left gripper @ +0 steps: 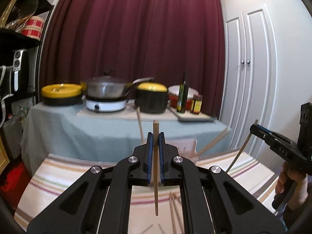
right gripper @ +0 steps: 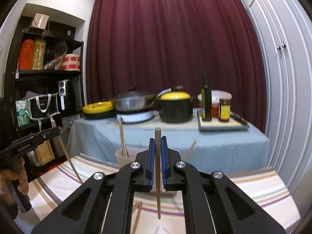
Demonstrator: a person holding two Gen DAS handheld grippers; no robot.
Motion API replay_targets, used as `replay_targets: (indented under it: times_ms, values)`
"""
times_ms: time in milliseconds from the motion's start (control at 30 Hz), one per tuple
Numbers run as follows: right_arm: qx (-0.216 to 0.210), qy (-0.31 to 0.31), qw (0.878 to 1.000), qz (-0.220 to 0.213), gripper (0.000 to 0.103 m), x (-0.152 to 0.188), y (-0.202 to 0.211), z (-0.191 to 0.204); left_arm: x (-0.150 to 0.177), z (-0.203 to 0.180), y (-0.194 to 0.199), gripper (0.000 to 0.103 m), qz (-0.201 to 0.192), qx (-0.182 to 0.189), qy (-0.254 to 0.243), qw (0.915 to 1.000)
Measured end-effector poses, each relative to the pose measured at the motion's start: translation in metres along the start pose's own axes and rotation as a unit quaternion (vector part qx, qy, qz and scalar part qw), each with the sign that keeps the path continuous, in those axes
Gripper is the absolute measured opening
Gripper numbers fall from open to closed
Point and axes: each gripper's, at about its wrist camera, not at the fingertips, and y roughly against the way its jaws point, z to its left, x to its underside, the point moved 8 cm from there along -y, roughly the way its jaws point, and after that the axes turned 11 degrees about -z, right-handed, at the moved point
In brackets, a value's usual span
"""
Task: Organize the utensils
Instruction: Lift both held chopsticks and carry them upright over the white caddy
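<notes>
A wooden chopstick (left gripper: 156, 167) is pinched upright between the blue pads of the left hand-held gripper (left gripper: 155, 136), its top end standing above the fingertips and its lower end hanging over the striped cloth (left gripper: 58, 177) that covers the near table. A second chopstick (right gripper: 157, 173) is clamped in the same upright way by the right hand-held gripper (right gripper: 158, 140), whose pads are pressed against it from both sides. In the left wrist view the right hand-held gripper is seen at the right edge, held by a hand (left gripper: 292, 183); in the right wrist view the left one is seen at the left edge, gripped by the other hand (right gripper: 11, 183), with its chopstick slanting down toward the cloth.

At the far edge of the striped table a pale translucent container (right gripper: 124, 159) is placed, with several chopsticks (right gripper: 122, 138) standing in it and more leaning out on its right side. Loose chopsticks (left gripper: 173, 208) are lying on the cloth below the left gripper, blurred.

Behind, on a table draped in grey-blue cloth (right gripper: 175, 146), a lidded wok (right gripper: 133, 102) on a white burner, a black pot with a yellow lid (right gripper: 174, 107), a flat yellow-lidded pan (right gripper: 98, 110), an oil bottle (right gripper: 206, 101) and a jar (right gripper: 224, 110) are set out before a maroon curtain (right gripper: 165, 39).
</notes>
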Motion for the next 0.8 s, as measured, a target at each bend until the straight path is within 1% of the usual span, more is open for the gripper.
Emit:
replay_targets:
  times_ms: [200,400,500,633,700,800]
  values:
    - [-0.008,0.014,0.999,-0.045,0.007,-0.041,-0.025,0.002,-0.042,-0.009,-0.031,0.006,-0.04,0.013,-0.019,0.9989]
    - [-0.012,0.022,0.997,-0.074,0.007,-0.066,-0.053,0.003,-0.077,-0.014,-0.073,0.006,-0.071,0.021,-0.021,0.997]
    - [-0.01,0.025,0.996,-0.081,0.007,-0.069,-0.069,0.003,-0.087,-0.015,-0.091,0.006,-0.083,0.02,-0.024,0.996]
    - [-0.008,0.025,0.996,-0.079,0.007,-0.065,-0.092,0.0,-0.096,-0.016,-0.117,0.006,-0.096,0.021,-0.028,0.9948]
    - [-0.008,0.023,0.997,-0.072,0.007,-0.058,-0.101,-0.001,-0.093,-0.015,-0.127,0.006,-0.093,0.021,-0.027,0.9951]
    - [-0.006,0.023,0.998,-0.058,0.007,-0.042,-0.112,-0.002,-0.078,-0.012,-0.139,0.006,-0.084,0.018,-0.029,0.9958]
